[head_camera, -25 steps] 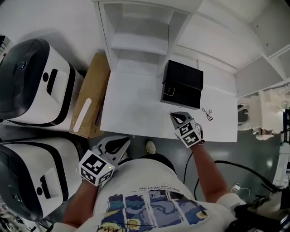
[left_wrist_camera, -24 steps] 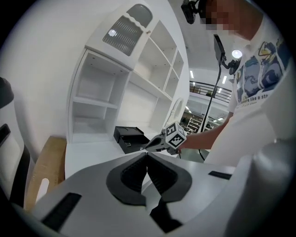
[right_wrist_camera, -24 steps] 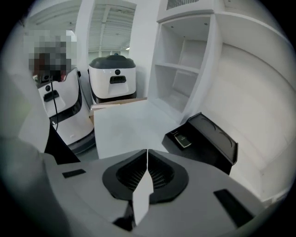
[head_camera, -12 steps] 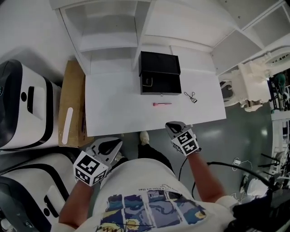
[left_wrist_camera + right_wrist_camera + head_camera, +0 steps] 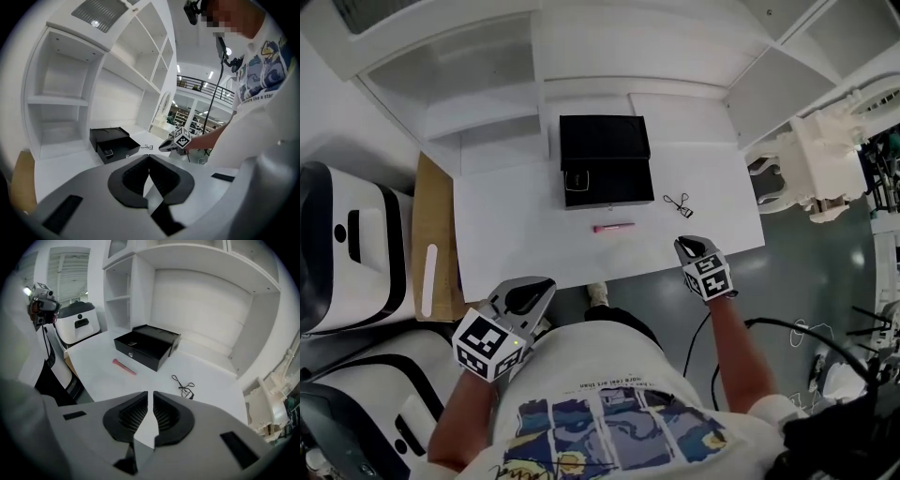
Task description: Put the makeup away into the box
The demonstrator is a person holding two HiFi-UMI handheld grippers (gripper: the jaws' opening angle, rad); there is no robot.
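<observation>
A black box (image 5: 602,159) stands open on the white table (image 5: 516,234), its lid laid back. In front of it lies a pink makeup stick (image 5: 612,228), and a black eyelash curler (image 5: 678,204) lies to its right. My right gripper (image 5: 686,247) hovers at the table's front right edge, shut and empty; in the right gripper view the stick (image 5: 124,366), the curler (image 5: 183,385) and the box (image 5: 147,347) lie beyond its jaws. My left gripper (image 5: 530,295) hangs off the table's front left edge, shut with nothing in it. In the left gripper view the box (image 5: 112,143) shows far ahead.
White shelving (image 5: 487,84) rises behind the table. A cardboard carton (image 5: 431,244) leans at the table's left, beside white machines (image 5: 342,244). A white apparatus (image 5: 820,155) stands at the right. Cables trail on the grey floor (image 5: 806,328).
My right gripper has drawn back from the pink stick and swung right to the table's front edge. The stick now lies bare on the table. My left gripper has shifted slightly.
</observation>
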